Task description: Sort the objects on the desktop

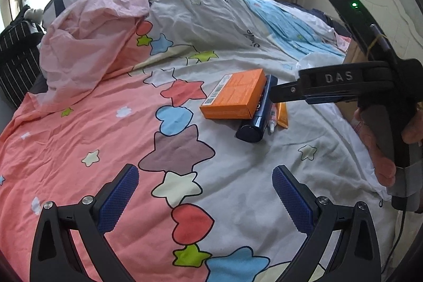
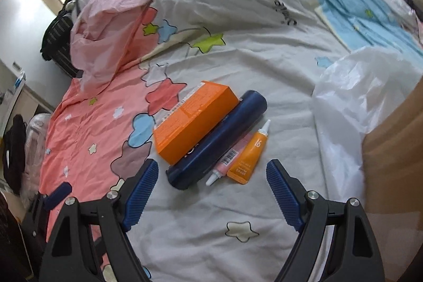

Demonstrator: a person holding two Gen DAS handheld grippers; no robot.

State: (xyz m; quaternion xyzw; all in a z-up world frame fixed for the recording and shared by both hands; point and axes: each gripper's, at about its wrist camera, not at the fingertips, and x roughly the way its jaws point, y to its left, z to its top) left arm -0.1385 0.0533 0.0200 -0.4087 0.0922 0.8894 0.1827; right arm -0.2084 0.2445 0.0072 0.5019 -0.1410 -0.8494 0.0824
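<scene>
Orange box (image 2: pixel 194 122), navy tube (image 2: pixel 218 140) and two small tubes lie side by side just ahead of the right hand-held gripper (image 2: pixel 212 188), long axes slanting up-right. Both hand-held grippers gape empty; the left hand-held gripper (image 1: pixel 205 196) sits farther back.

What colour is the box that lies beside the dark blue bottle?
The box is orange; the right wrist view shows it best.

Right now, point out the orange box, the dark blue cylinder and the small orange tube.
orange box (image 2: pixel 194 120): right wrist view, its broad top face.
dark blue cylinder (image 2: pixel 224 139): right wrist view, mid-length of its side.
small orange tube (image 2: pixel 249 155): right wrist view, its orange body.
</scene>
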